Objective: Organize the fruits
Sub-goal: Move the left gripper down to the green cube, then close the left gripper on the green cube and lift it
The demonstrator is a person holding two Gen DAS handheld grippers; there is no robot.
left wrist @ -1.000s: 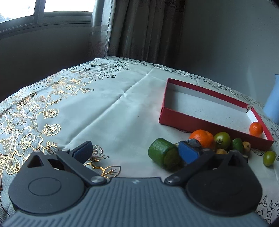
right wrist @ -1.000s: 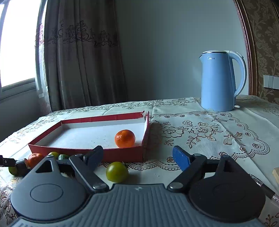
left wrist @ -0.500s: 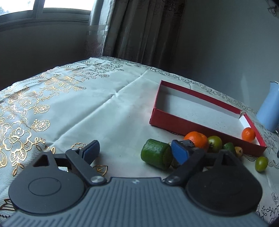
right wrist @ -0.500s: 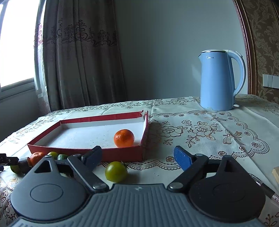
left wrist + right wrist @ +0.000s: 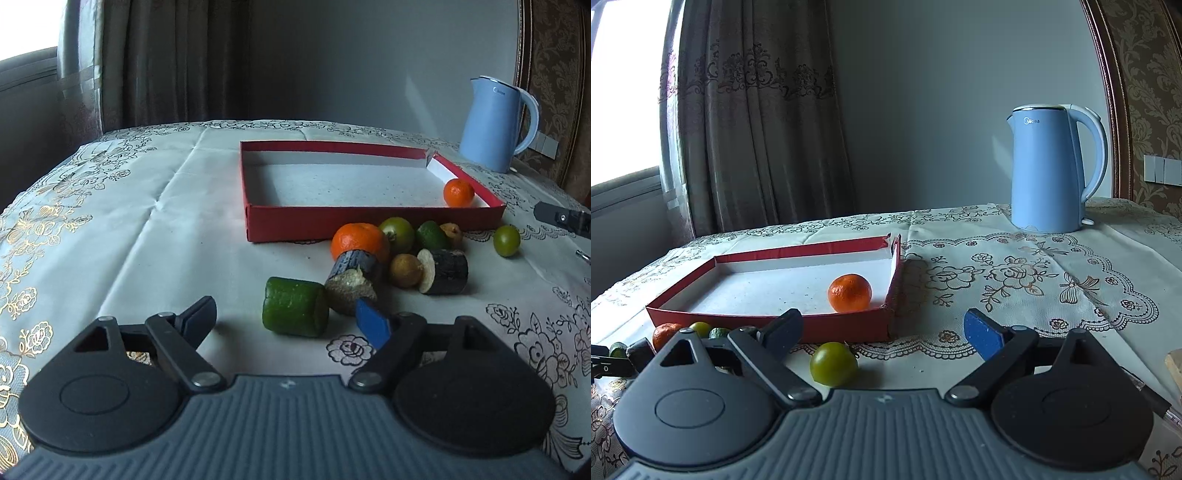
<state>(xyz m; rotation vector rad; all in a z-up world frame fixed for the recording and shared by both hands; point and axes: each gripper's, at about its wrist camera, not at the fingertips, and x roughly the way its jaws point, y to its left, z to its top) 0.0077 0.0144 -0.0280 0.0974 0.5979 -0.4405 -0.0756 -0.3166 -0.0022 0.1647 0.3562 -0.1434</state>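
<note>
1. Lying on its side on the worktop, the stubby green cylindrical fruit chunk point(image 5: 295, 312) sits between the left tongs point(image 5: 286, 317), whose jaws, just closing, haven't pinched it.
2. At two o'clock, a dark bark-skinned chunk point(image 5: 352, 275) touches it; closing could knock it away.
3. Right tongs point(image 5: 882, 328), just widening, grip nothing.

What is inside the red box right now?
Inside the red box lies one orange mandarin, near its right wall. The floor just behind the near wall is hidden.

My matt black plastic fingers point(image 5: 197, 320) hover over an embroidered cloth point(image 5: 184, 206) on the worktop. The red box point(image 5: 369, 221) looks like cardboard, the blue kettle point(image 5: 1049, 170) smooth plastic, the orange point(image 5: 359, 242) dimpled.
</note>
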